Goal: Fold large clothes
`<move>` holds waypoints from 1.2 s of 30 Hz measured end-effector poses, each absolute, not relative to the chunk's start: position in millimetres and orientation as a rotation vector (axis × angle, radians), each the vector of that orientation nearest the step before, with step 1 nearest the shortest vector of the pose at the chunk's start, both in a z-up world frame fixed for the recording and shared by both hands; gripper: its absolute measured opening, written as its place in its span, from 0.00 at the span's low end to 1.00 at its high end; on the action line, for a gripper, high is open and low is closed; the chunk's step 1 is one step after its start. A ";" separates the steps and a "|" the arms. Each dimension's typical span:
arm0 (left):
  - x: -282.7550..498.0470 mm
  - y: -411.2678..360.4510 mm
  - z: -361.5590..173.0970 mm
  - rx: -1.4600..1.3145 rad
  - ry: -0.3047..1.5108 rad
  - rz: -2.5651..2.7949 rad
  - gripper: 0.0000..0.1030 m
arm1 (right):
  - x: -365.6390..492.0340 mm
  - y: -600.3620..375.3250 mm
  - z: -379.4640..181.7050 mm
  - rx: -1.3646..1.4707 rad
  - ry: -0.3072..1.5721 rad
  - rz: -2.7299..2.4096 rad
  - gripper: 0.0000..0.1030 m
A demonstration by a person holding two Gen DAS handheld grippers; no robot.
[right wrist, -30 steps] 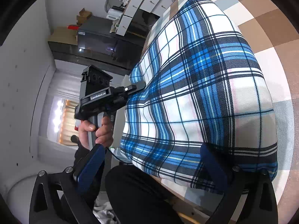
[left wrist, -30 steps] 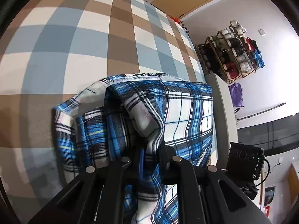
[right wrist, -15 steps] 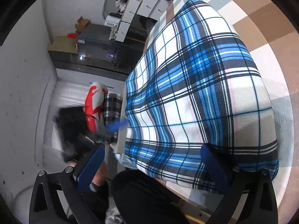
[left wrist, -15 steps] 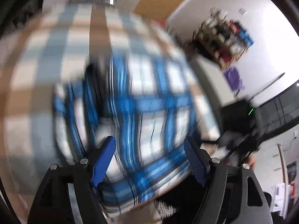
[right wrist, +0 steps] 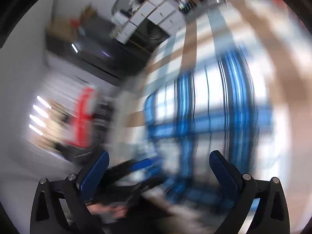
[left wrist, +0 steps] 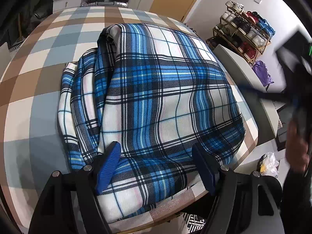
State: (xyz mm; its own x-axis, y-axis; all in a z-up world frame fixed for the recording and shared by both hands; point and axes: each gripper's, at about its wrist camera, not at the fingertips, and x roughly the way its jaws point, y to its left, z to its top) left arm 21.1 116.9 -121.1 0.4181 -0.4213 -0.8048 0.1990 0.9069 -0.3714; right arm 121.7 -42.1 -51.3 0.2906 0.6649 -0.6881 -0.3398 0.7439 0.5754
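We see the bench (left wrist: 39, 62), under a brown, grey and white checked cover, filling most of the left wrist view. On it, near its front edge, lies the blue plaid garment (left wrist: 156, 97), folded into a thick bundle with loose layers bunched along its left side. Our left claw (left wrist: 156, 167) hangs over the garment's near edge, its jaws apart, having just opened, and the blue pads clear of the cloth. Our right claw (right wrist: 159, 172) is also spread wide with nothing between its pads; its view is heavily blurred.
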 end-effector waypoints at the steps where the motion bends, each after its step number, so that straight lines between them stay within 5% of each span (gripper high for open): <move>1: 19.7 116.8 -121.5 -0.224 1.066 -0.395 0.68 | 128.4 -21.6 -38.3 0.198 1.052 0.617 1.00; 8: 9.5 110.6 -123.6 -0.161 1.024 -0.383 0.68 | 191.7 79.7 -60.4 -0.206 1.176 0.529 0.92; 15: 11.5 120.9 -124.1 -0.193 1.023 -0.398 0.68 | 218.7 111.1 -120.3 -0.332 1.290 0.385 0.92; 20: 15.0 134.0 -122.6 -0.276 1.050 -0.424 0.68 | 216.0 99.4 -108.9 -0.258 1.268 0.419 0.93; 27: 19.6 145.2 -123.9 -0.326 1.071 -0.403 0.68 | 145.1 -2.7 -51.1 0.041 1.253 0.563 0.93; 36: 0.8 110.2 -121.8 -0.122 1.029 -0.325 0.69 | 64.1 -25.7 -109.6 -0.270 1.288 0.451 0.96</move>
